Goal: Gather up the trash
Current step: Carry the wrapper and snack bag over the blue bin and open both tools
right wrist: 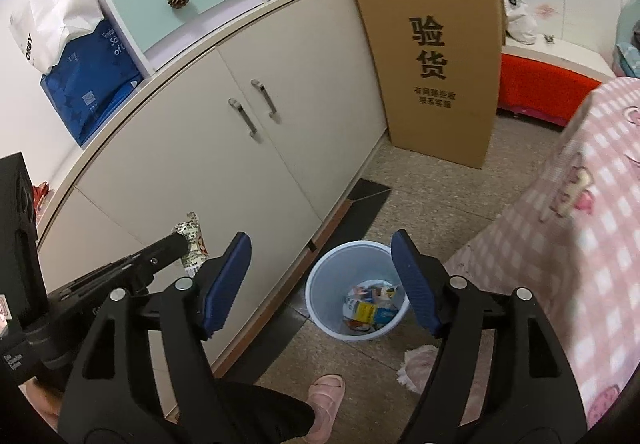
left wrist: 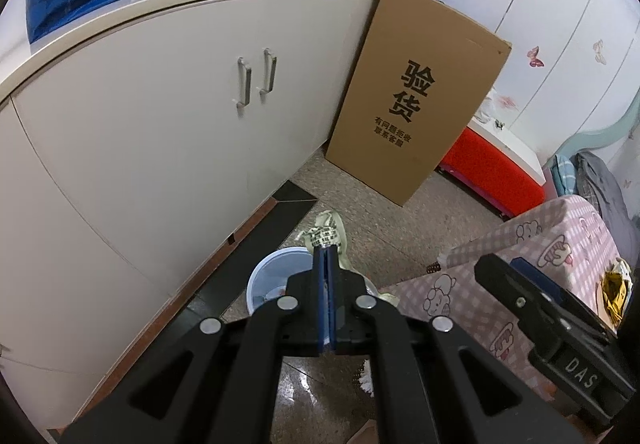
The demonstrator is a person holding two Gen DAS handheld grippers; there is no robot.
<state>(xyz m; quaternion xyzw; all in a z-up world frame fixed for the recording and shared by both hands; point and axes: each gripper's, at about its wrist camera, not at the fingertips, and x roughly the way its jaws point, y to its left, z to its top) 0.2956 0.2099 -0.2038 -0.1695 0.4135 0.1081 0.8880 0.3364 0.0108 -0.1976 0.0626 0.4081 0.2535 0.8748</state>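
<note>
My left gripper is shut on a crinkled, pale printed wrapper, which sticks out past the fingertips. It hangs over the floor just beyond a light-blue bin. In the right wrist view the same wrapper shows at the left gripper's tip, left of the bin's wall and higher. Several colourful packets lie in the bin. My right gripper is open, with nothing between its blue pads, and frames the bin from above.
Cream cabinet doors run along the left. A tall cardboard box leans at their far end. A bed with a pink checked cover stands on the right. A crumpled tissue and a foot in a pink slipper are on the floor.
</note>
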